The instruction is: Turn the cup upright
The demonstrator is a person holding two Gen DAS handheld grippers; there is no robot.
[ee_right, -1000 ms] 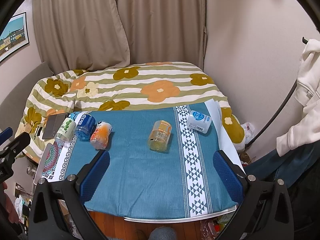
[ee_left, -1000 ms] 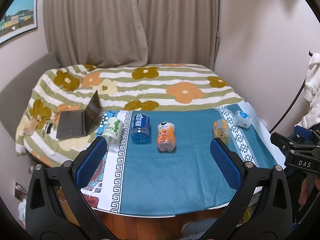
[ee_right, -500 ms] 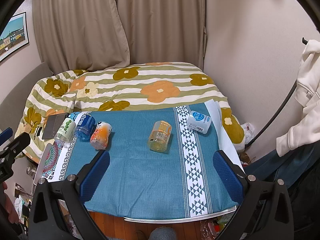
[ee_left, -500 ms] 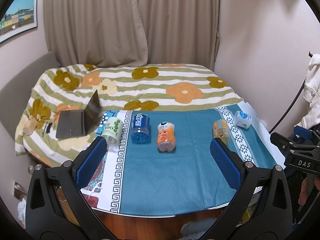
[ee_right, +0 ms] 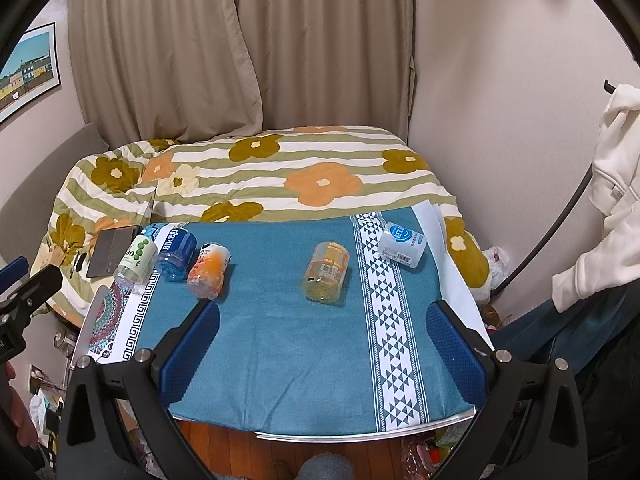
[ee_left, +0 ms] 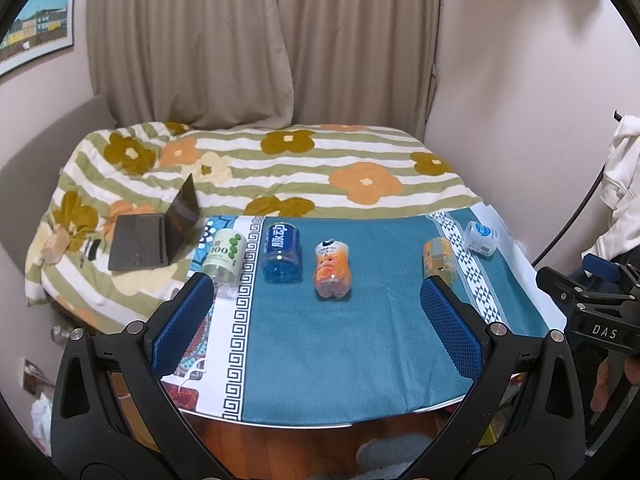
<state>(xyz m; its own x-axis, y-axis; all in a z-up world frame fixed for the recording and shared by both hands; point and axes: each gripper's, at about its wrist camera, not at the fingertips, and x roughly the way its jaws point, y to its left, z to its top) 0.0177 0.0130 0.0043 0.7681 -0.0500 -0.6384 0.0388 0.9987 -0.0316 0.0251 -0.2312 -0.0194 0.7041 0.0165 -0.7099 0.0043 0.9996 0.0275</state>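
Several cup-like bottles lie on their sides on the teal tablecloth (ee_left: 340,340): a green-dotted white one (ee_left: 225,251), a blue one (ee_left: 281,252), an orange one (ee_left: 333,270), a yellow-orange one (ee_left: 438,258) and a white-blue one (ee_left: 480,238). They also show in the right wrist view: green-dotted (ee_right: 137,258), blue (ee_right: 176,249), orange (ee_right: 209,271), yellow-orange (ee_right: 327,266), white-blue (ee_right: 402,244). My left gripper (ee_left: 318,308) is open and empty above the table's near edge. My right gripper (ee_right: 322,344) is open and empty, short of the yellow-orange bottle.
A bed with a flowered striped quilt (ee_left: 280,168) lies behind the table, with an open laptop (ee_left: 156,232) on its left side. White clothing (ee_right: 612,160) hangs at the right. The table's near edge (ee_right: 360,436) is just ahead of my fingers.
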